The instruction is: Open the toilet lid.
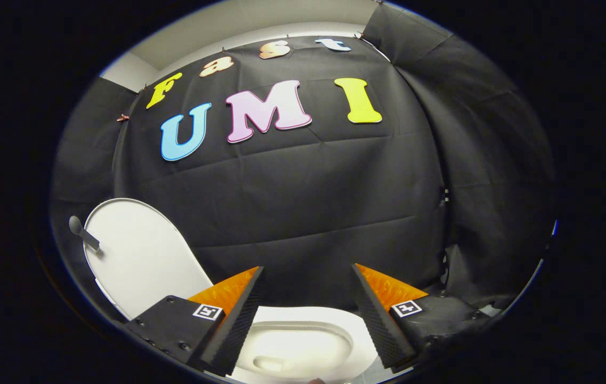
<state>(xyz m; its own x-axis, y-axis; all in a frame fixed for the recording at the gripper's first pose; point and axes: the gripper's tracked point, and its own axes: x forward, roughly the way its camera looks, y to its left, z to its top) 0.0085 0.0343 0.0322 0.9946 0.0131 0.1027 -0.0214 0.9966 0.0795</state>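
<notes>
With its fingers spread apart and holding nothing, the gripper (305,314) hovers over the open toilet bowl (303,346), while the toilet lid (140,256) stands raised beyond and to the left, handle (83,232) outward.

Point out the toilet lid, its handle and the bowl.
toilet lid (140,256): gripper view, middle of its raised white face.
handle (83,232): gripper view, dark stem at the lid's edge.
bowl (303,349): gripper view, inner basin between the fingers.
gripper (308,298): gripper view, open gap above the bowl.

Gripper (307,278) fingers spread wide apart, gripping nothing.
</notes>
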